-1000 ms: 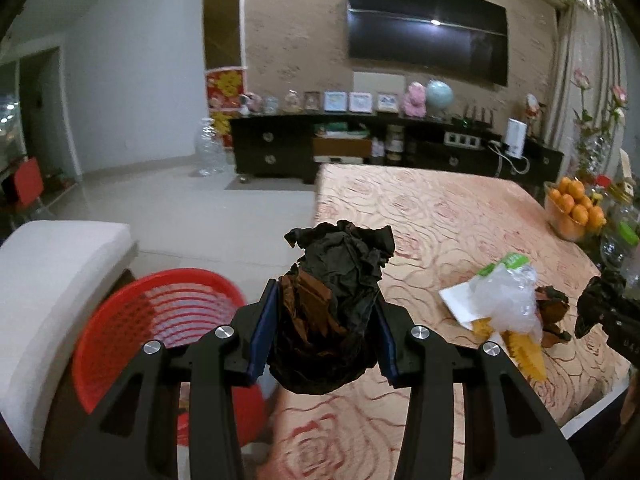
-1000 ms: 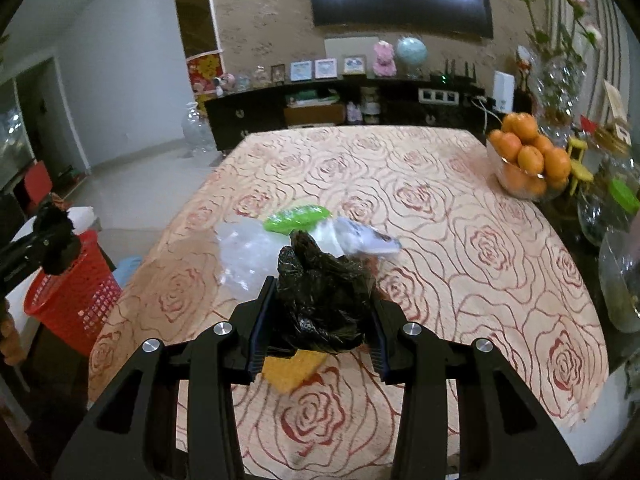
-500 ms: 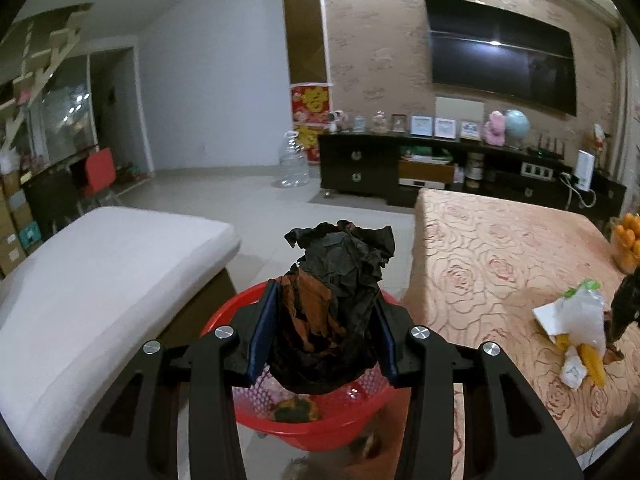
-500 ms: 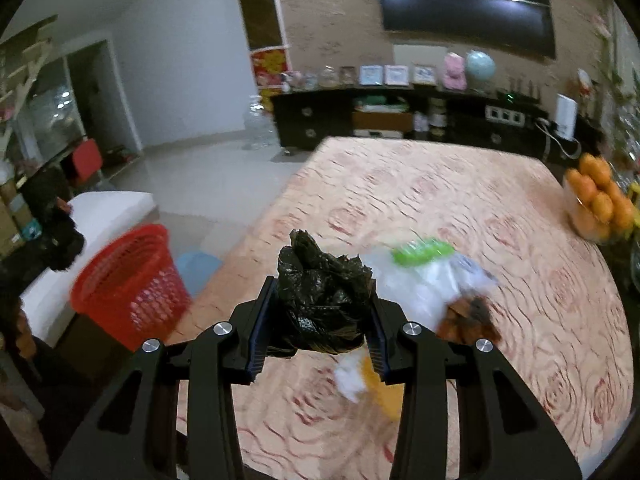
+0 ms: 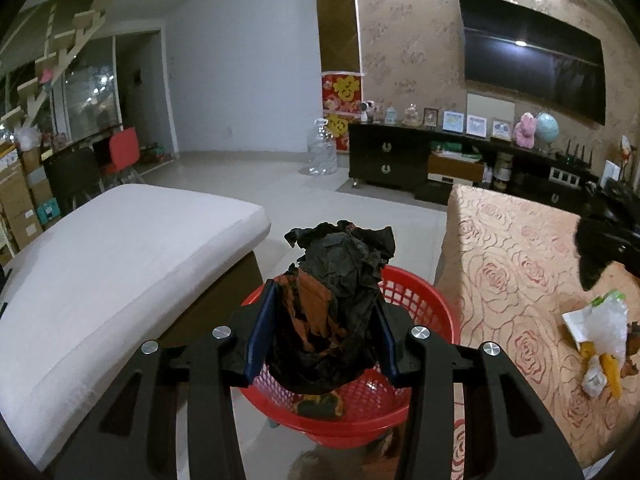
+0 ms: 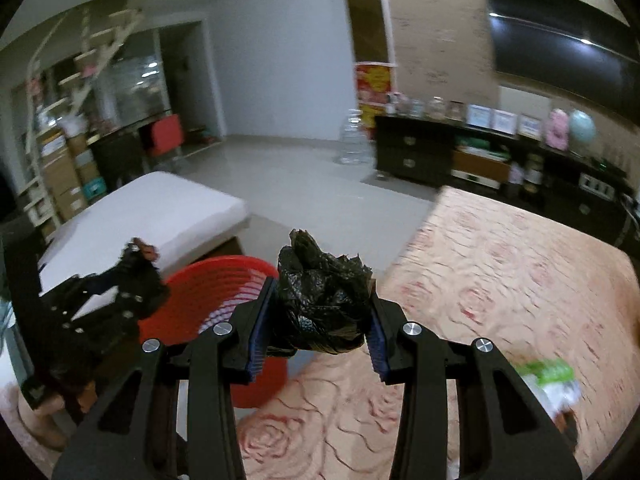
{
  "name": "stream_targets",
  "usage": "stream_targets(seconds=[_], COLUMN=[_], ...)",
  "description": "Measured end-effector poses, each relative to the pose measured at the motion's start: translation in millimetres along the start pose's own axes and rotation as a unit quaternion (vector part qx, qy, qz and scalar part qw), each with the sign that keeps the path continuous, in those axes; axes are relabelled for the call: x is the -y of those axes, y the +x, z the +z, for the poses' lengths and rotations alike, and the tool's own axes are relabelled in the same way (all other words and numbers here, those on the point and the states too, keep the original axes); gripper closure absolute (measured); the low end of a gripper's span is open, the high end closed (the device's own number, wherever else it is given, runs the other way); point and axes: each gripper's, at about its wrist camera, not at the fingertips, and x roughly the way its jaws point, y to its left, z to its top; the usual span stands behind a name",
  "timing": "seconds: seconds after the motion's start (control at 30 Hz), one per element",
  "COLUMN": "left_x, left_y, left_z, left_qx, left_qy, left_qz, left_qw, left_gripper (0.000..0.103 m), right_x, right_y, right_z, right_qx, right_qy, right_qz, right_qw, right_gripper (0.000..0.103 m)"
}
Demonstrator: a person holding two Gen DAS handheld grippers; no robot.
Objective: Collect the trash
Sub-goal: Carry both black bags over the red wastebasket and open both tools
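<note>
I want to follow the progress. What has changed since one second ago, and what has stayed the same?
Both grippers swung from the table toward the red basket. The left gripper now holds its black and orange wad over it; the right gripper is nearing with its black bag wad. Both grips stayed shut; the white wrappers remain on the table.

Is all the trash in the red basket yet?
Not yet. The red basket already has something inside. The left gripper holds a black-and-brown wad over it; the right gripper carries a black plastic wad, not yet over it. A white bag and yellow scraps remain on the table.
</note>
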Motion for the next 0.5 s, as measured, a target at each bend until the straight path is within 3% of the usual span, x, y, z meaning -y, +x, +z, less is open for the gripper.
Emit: stream_targets(seconds=[0.37, 0.5], left_x=[-8.8, -19.0], left_y=[20.8, 29.6], left_z=[-8.0, -9.2], left_qx=[-0.03, -0.046], left_qy=[-0.006, -0.029], left_qz=[0.027, 0.02], left_qw=[0.9992, 0.9984], left_gripper=[0.062, 0.062], right_x=[-34.2, -52.1], right_y=[53.2, 62.4], right_z=[5.6, 8.0], right_qx=[-0.047, -0.053], right_qy=[-0.019, -0.035], right_qz=[0.06, 0.079], right_qw=[0.997, 0.995], right_gripper=[0.063, 0.063])
